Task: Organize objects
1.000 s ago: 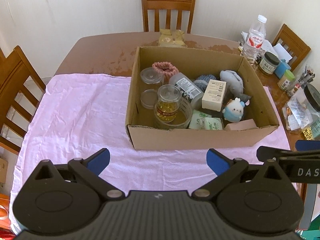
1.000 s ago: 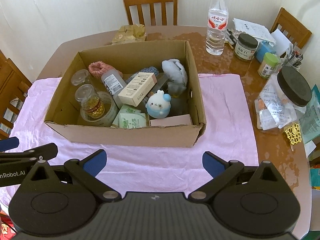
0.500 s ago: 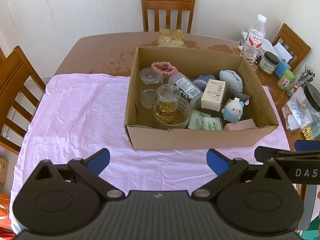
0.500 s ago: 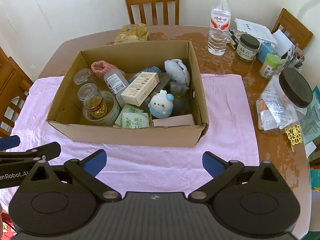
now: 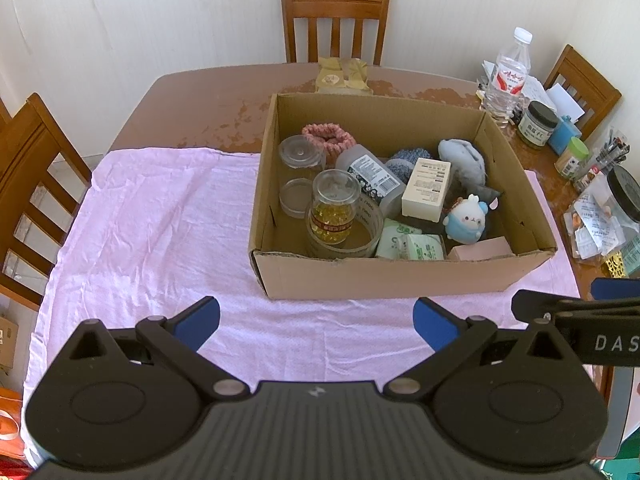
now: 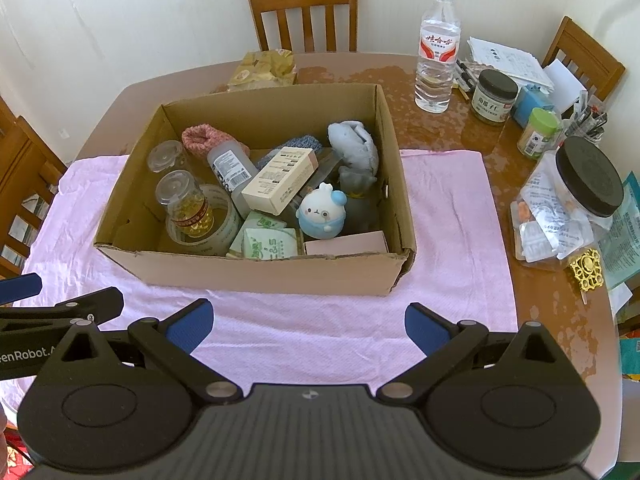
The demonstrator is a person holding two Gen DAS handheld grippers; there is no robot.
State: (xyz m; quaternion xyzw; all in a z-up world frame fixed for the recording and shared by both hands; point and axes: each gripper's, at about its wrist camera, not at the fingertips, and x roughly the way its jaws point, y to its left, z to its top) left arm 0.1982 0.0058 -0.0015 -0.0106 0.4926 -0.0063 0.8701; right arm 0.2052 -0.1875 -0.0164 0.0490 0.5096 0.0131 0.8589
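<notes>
Both tools agape — cardboard box (image 5: 380, 276) full, untouched

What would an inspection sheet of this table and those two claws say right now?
Surface: wooden table, worn finish, pink cloth over the near part.
Job's things: open cardboard box on the cloth, holding a capsule jar, plush toy, white carton, pink scrunchie and more.
Clutter: water bottle, black-lidded jars, papers at the right edge.
Claws: left claw and right claw both open, empty, short of the box.
Cables: nothing seen.
Surroundings: wooden chairs, white walls.
</notes>
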